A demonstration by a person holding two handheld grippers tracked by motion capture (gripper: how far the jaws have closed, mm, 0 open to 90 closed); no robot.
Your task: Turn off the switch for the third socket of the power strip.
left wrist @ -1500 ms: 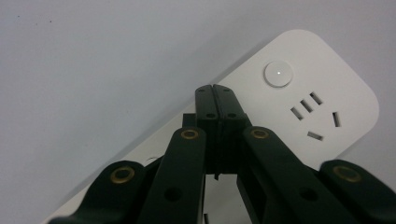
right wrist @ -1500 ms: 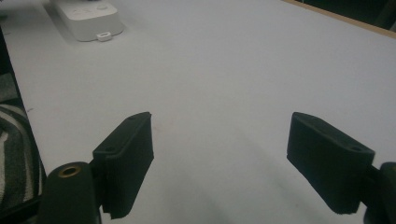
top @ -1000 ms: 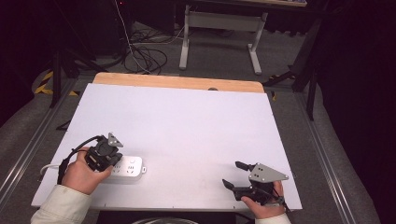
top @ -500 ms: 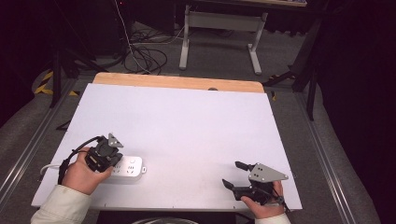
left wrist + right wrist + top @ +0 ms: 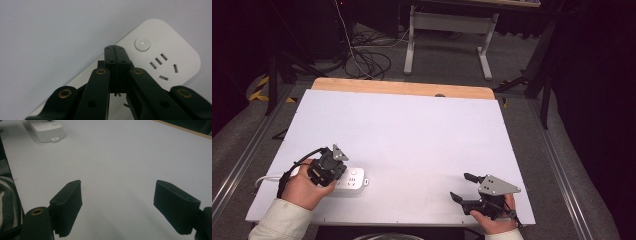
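Nothing moved: left gripper (image 5: pixel 115 50) apparently touching power strip (image 5: pixel 160 62)

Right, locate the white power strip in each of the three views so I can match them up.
High view: power strip near the table's front left, under the left gripper.
Left gripper view: right of centre, beneath the shut jaws.
Right gripper view: top left corner, far beyond the open jaws.
Shared landmark: the white tabletop.
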